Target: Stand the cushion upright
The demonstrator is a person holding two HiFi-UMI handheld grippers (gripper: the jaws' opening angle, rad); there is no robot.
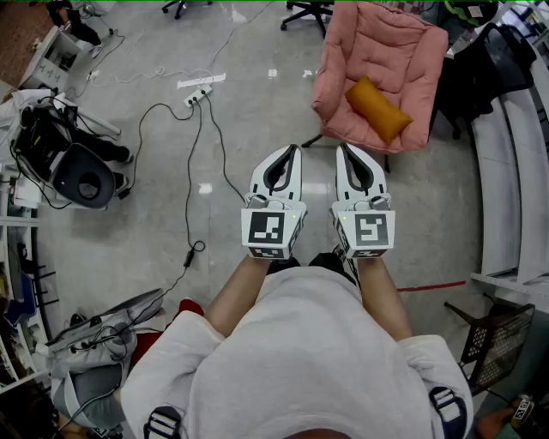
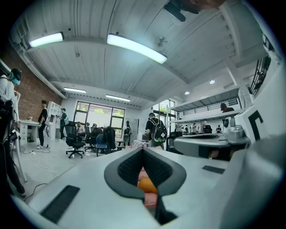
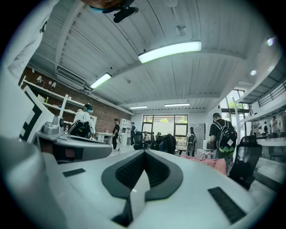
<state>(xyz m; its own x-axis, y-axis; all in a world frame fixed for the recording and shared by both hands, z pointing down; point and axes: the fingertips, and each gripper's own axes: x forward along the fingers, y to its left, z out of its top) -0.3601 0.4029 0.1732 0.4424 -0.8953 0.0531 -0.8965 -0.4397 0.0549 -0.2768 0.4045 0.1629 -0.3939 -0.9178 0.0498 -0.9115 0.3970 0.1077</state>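
Note:
An orange cushion lies slantwise on the seat of a pink padded chair at the upper right of the head view. Both grippers are held level side by side in front of the person, short of the chair and touching nothing. The left gripper is shut, and so is the right gripper, each with nothing between its jaws. In the left gripper view the cushion and pink chair show through the gap behind the closed left gripper. The right gripper sees the chair off to its right.
Black cables and a power strip run over the glossy grey floor at left. Bags and gear sit at far left, a grey bench and a black crate at right. Office chairs and several people stand farther off.

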